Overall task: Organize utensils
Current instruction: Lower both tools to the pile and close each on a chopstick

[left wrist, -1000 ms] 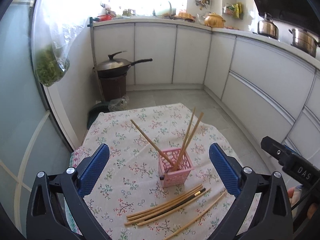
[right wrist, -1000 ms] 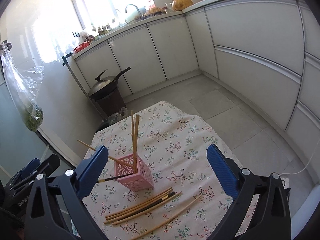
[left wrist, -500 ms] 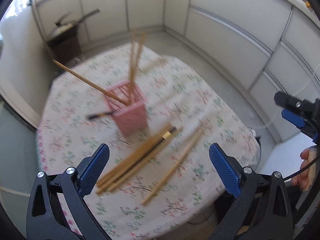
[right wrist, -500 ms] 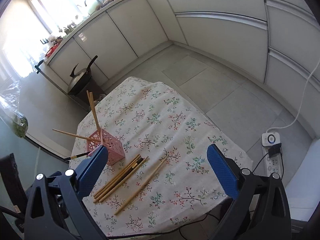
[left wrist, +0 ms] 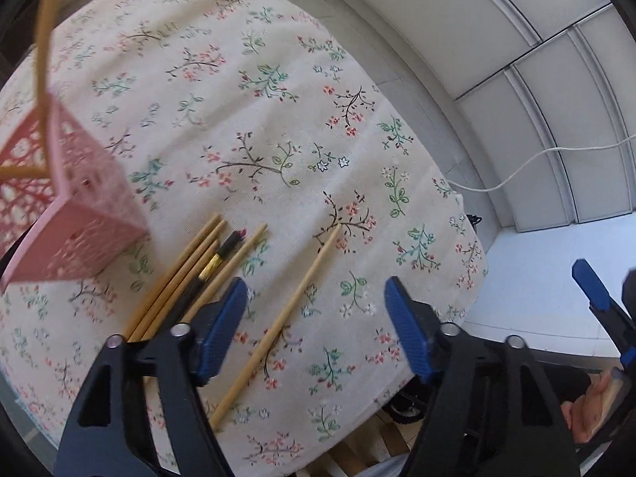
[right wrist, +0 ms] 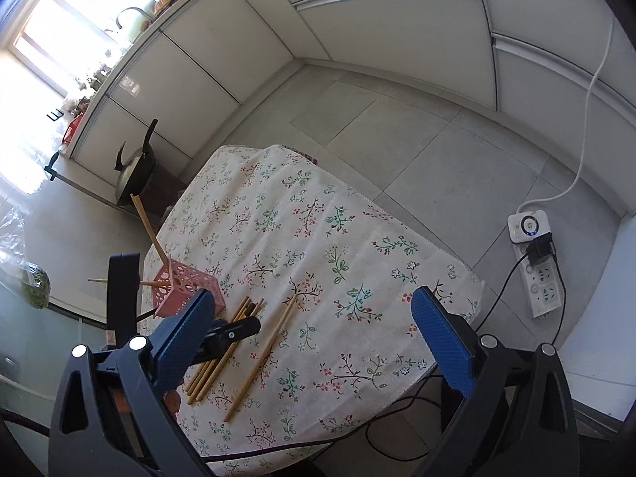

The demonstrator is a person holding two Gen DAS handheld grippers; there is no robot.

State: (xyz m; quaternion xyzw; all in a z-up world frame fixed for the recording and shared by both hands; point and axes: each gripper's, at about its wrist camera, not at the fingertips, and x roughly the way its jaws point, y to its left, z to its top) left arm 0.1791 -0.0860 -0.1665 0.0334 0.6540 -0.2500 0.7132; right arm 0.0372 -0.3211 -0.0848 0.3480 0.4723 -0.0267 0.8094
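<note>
Left gripper [left wrist: 314, 330] closing over the single chopstick [left wrist: 278, 318], nothing clamped yet.

My left jaws are narrowing with the lone stick lying between them on the floral cloth [left wrist: 278, 119], pads not yet touching it; my right gripper [right wrist: 314, 334] hangs spread wide and empty over the near table edge. The bundle of chopsticks [left wrist: 187, 274] lies at nine o'clock of my left fingertips, just beside the left pad, with the pink basket [left wrist: 75, 230] at ten o'clock beyond it. My worry: that left pad may catch the bundle's nearest stick and scatter it. The thin round stick could also roll or pivot out if I pinch off-centre against the soft cloth.
</note>
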